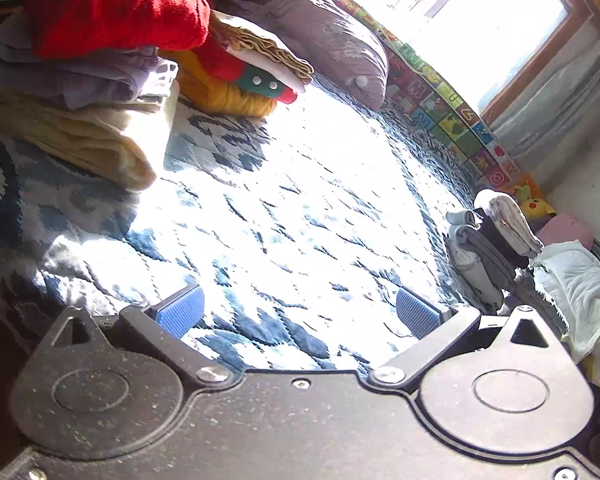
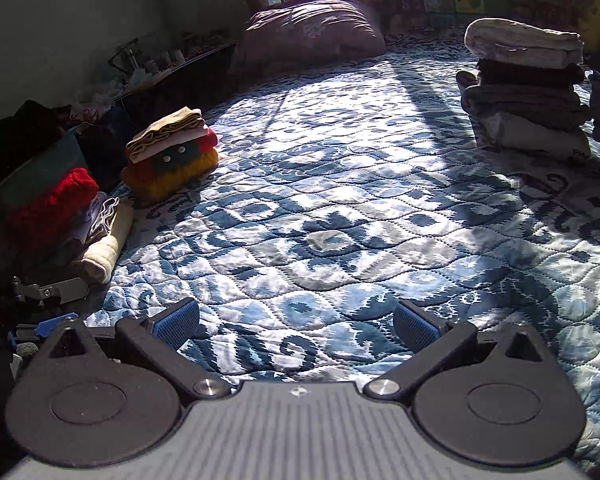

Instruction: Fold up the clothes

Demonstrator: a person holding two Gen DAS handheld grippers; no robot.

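Three stacks of folded clothes rest on a blue-and-white quilted bed. A stack topped by a red knit over lilac and cream pieces lies at the upper left of the left wrist view, and at the left edge of the right wrist view. A second stack of yellow, red and tan pieces sits behind it. A grey, black and white stack stands at the right. My left gripper is open above bare quilt. My right gripper is open too, holding nothing.
A mauve pillow lies at the head of the bed under a sunlit window. A colourful alphabet mat lines the far side. Crumpled white and pale cloth lies at the right edge. A cluttered shelf runs along the left wall.
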